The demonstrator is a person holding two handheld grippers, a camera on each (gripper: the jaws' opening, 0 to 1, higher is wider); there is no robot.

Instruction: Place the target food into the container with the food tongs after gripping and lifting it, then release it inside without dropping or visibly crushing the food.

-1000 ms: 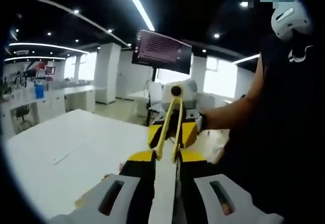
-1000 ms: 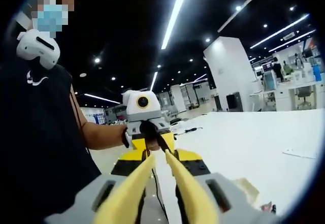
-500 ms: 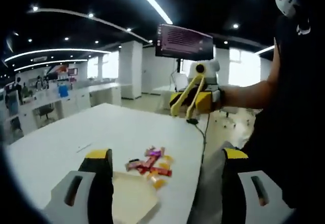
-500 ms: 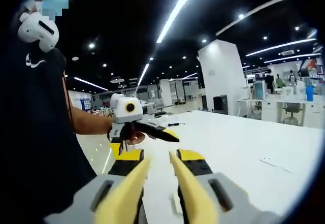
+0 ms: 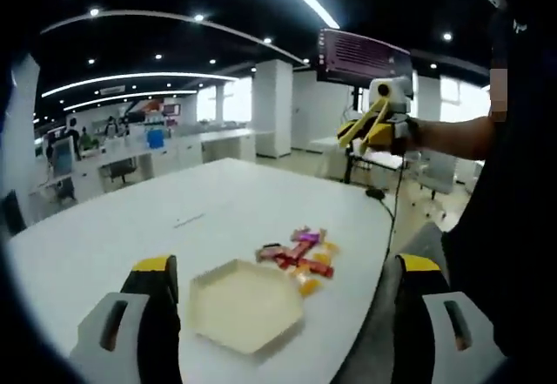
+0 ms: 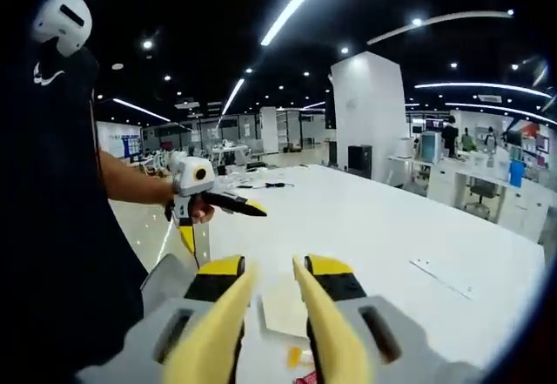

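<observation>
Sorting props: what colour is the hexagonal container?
Cream hexagonal container, clearest in the left gripper view.

Each gripper is built with grey jaw bodies slotted near the base and capped in yellow over black, as seen on the left gripper (image 5: 277, 314); the right gripper (image 6: 271, 314) is fitted with long yellow tong blades; a dark sleeveless top (image 6: 52, 227) is worn by the person; a white device (image 6: 59, 18) is carried near the shoulder.

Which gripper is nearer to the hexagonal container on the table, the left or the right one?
Left. The left gripper hangs just above the container. The right gripper, holding the tongs, is raised beyond the table edge.
</observation>
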